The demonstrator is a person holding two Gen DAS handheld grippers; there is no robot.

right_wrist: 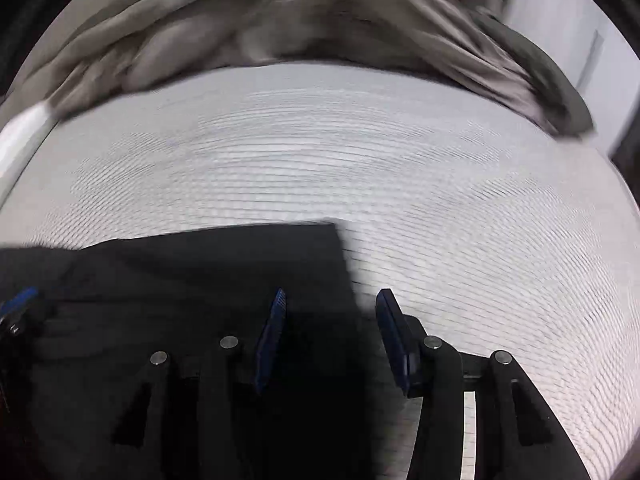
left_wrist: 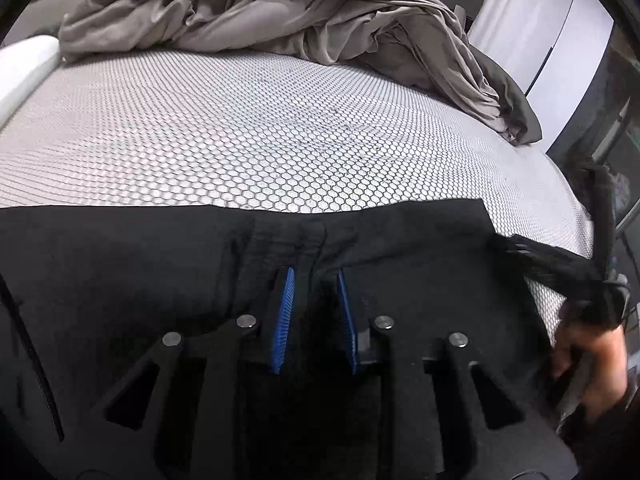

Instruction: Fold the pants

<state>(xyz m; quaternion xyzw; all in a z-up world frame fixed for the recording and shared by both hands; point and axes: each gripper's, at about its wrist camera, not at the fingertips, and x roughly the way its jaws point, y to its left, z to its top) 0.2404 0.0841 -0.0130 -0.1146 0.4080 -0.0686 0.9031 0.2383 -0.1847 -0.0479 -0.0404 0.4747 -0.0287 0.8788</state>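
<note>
Black pants (left_wrist: 160, 264) lie flat along the near edge of a bed with a honeycomb-patterned cover (left_wrist: 240, 128). My left gripper (left_wrist: 314, 274) hovers over the pants' far edge near a seam, its blue-padded jaws a small way apart with nothing between them. In the blurred right wrist view my right gripper (right_wrist: 330, 294) is open over the right corner of the pants (right_wrist: 224, 264), one finger above the cloth and the other above the bed cover (right_wrist: 440, 200). The right gripper also shows at the left wrist view's right edge (left_wrist: 600, 280).
A crumpled grey blanket (left_wrist: 260, 12) is heaped along the far side of the bed. A white pillow (left_wrist: 24, 68) sits at the far left. A white wall or wardrobe (left_wrist: 540, 32) stands beyond the bed's right edge.
</note>
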